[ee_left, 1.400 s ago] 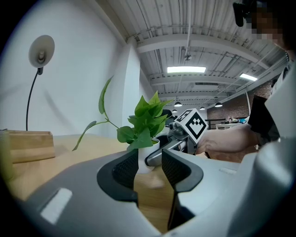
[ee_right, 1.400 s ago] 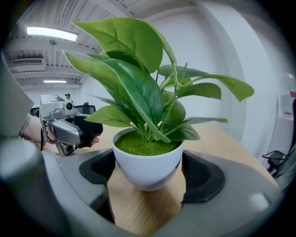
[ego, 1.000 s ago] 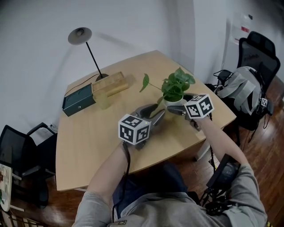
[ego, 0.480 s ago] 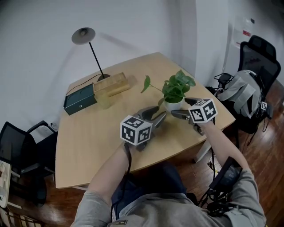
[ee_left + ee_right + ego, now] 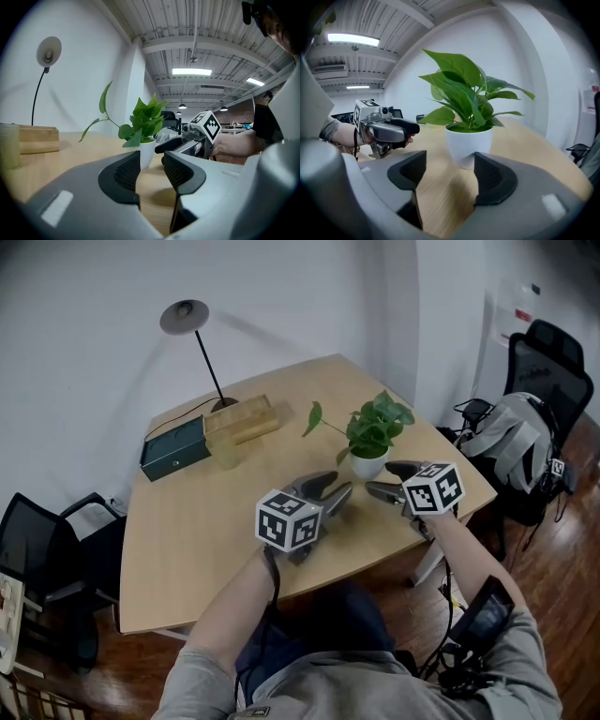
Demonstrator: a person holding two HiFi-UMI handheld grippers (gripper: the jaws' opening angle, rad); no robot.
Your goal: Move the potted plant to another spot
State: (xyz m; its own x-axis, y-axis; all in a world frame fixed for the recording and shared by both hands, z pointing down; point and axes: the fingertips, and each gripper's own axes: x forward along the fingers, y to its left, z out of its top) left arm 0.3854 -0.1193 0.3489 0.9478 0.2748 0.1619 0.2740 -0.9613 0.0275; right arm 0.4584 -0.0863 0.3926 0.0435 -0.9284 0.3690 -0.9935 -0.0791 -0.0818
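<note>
The potted plant (image 5: 368,463), green leaves in a small white pot, stands upright on the wooden table (image 5: 187,531) towards its right corner. My right gripper (image 5: 386,480) sits just in front and right of the pot, its jaws closing with nothing between them. In the right gripper view the pot (image 5: 468,143) is just beyond the right gripper (image 5: 449,174), not touched. My left gripper (image 5: 334,491) rests open to the pot's front left. In the left gripper view the pot (image 5: 146,152) shows past the left gripper (image 5: 151,171), whose jaws are empty.
A desk lamp (image 5: 192,315), a wooden box (image 5: 242,418), a dark green box (image 5: 173,448) and a pale cup (image 5: 225,454) stand at the table's far left. An office chair with a backpack (image 5: 525,442) is to the right, a black chair (image 5: 56,540) to the left.
My right gripper, whose jaws stood around the pot, has drawn back towards me and its jaws have narrowed. The plant stays standing on the table. The left gripper has not moved.
</note>
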